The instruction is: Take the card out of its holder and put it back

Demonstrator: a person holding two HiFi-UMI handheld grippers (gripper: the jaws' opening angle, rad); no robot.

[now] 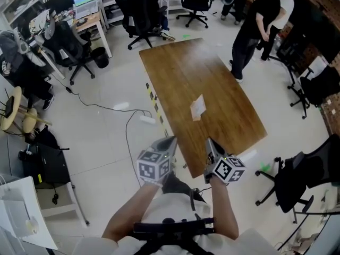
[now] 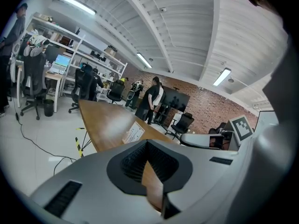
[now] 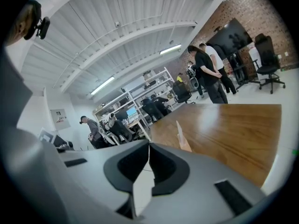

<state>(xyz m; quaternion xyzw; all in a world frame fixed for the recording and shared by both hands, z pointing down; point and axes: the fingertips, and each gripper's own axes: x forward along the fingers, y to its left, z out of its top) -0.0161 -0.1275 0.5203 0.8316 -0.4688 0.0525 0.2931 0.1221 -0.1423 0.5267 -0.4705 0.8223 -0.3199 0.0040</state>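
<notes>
A white card in a clear upright holder [image 1: 197,108] stands near the middle of the long wooden table [image 1: 212,68]. Both grippers hover off the table's near end, well short of the card. My left gripper [image 1: 171,141] points at the near left corner, its jaws together with nothing between them. My right gripper [image 1: 209,141] sits beside it, its jaws also together and empty. In the left gripper view the card holder [image 2: 133,133] shows beyond the jaw tips [image 2: 147,143]. In the right gripper view the holder [image 3: 181,134] appears edge-on just right of the jaw tips [image 3: 149,144].
Two people [image 1: 260,20] stand by the table's far right corner. A black office chair [image 1: 297,179] is close to the near right corner, and more chairs [image 1: 141,9] stand at the far end. A cable [image 1: 127,121] runs on the floor to the left.
</notes>
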